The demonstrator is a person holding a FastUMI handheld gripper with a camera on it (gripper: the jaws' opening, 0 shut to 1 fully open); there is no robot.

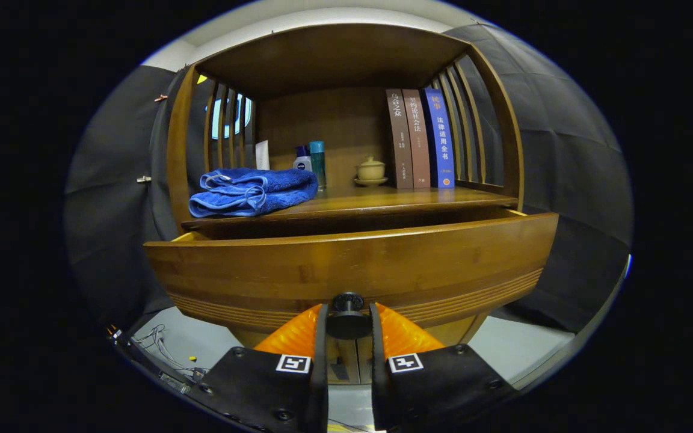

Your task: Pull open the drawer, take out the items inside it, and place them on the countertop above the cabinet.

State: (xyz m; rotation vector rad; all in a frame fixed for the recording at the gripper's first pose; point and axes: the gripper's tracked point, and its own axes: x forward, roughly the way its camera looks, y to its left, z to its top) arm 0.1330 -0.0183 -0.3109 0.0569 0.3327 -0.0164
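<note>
The drawer (352,264) stands pulled part way out of the wooden cabinet (181,144), its broad curved front of warm brown wood facing the camera, with a band of fine grooves running along its lower edge and a dark gap showing between its top rim and the countertop (382,201) above; what lies inside it cannot be seen from here. At the lower middle of that front sits a round dark knob (348,314), and the gripper (348,322) is clenched on it, one finger pressing against each side of the knob. Above the drawer the countertop is a smooth wooden shelf roofed by a wooden top and closed at both sides by upright slats. On its near left part lies a folded blue towel (250,191), overhanging the front edge a little. Behind the towel, toward the back panel, stand a white tube (262,155), a small white bottle with a blue cap (302,159) and a teal bottle (317,161) just beside it. Near the middle rests a small pale lidded cup on a saucer (371,171), and to its right three upright books (420,138), two brown and one blue, stand touching one another. Black cloth hangs behind and around the cabinet, a pale floor (521,352) lies beneath it, and loose cables (157,346) trail on the floor at the lower left.
</note>
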